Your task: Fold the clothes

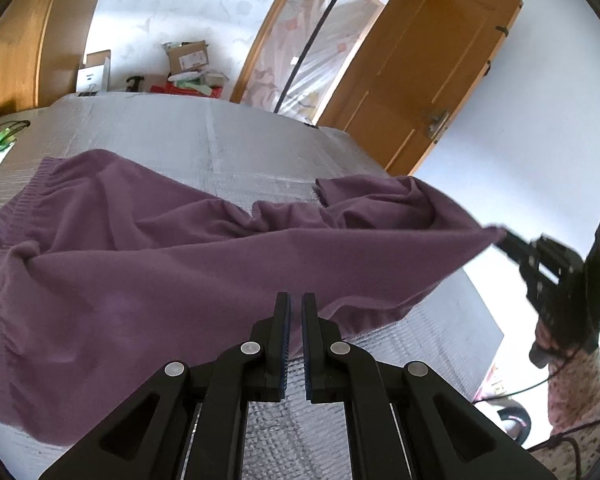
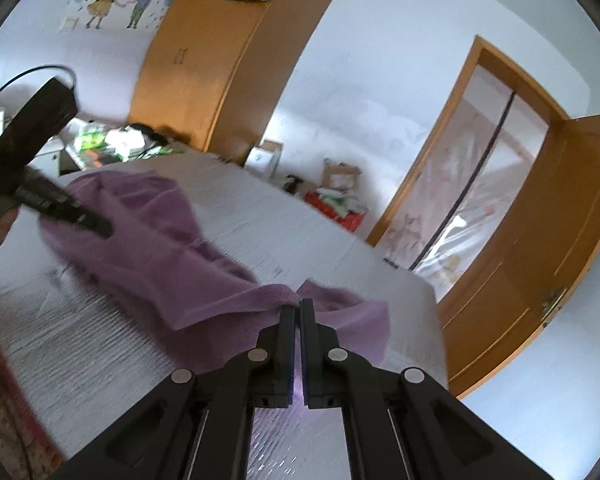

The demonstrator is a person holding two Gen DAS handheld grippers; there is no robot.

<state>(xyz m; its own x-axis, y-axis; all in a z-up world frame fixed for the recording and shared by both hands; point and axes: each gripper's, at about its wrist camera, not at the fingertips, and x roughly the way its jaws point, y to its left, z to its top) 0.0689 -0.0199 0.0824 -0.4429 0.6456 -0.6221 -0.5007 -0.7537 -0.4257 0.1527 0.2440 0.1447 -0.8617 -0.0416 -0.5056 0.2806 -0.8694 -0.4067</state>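
Left wrist view looks over a purple garment [image 1: 148, 248] spread on a grey quilted bed [image 1: 228, 140], which serves as the landmark. The left claw [image 1: 296, 304] hangs over the near part of the garment with its jaws almost together; a narrow gap shows between the pads, and from this angle I cannot tell whether any cloth is pinched there. Off the bed's right edge, the right claw [image 1: 504, 236] is clenched on a corner of the garment, pulling that corner out taut beyond the mattress. A patterned sleeve [image 1: 572, 392] shows behind it.

From the right wrist view, the right claw [image 2: 299, 306] has purple cloth [image 2: 204, 276] caught between its closed pads, the fabric trailing back across the bed [image 2: 100, 360]. The left claw [image 2: 100, 228] reaches in over the far heap of the garment. Beyond the bed stand a wooden wardrobe [image 2: 228, 64], some cardboard boxes [image 2: 340, 176] on the floor, and an open wooden door [image 2: 540, 264].
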